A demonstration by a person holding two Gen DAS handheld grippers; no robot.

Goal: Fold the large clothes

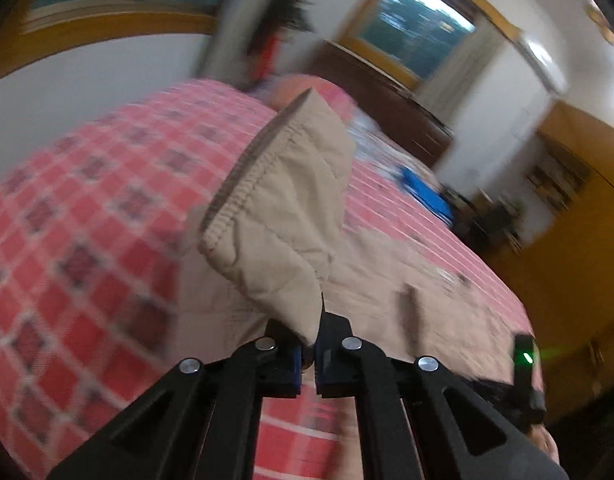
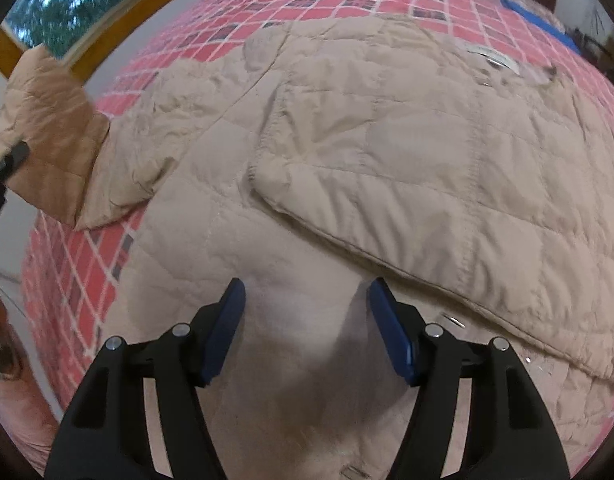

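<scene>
left gripper point(image 1: 309, 350) | jaws pinching beige jacket sleeve point(image 1: 283, 204) | above checked bedspread point(image 1: 79, 220)

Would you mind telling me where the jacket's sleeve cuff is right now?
The cuff is lifted above the pink checked bedspread, its sleeve pinched in the left gripper; the right wrist view shows it at far left.

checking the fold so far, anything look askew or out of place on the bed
Nothing damaged. The beige quilted jacket lies rumpled on the pink checked bedspread, one front panel folded over. Its sleeve is lifted, pinched in the left gripper; the right gripper hovers open.
</scene>
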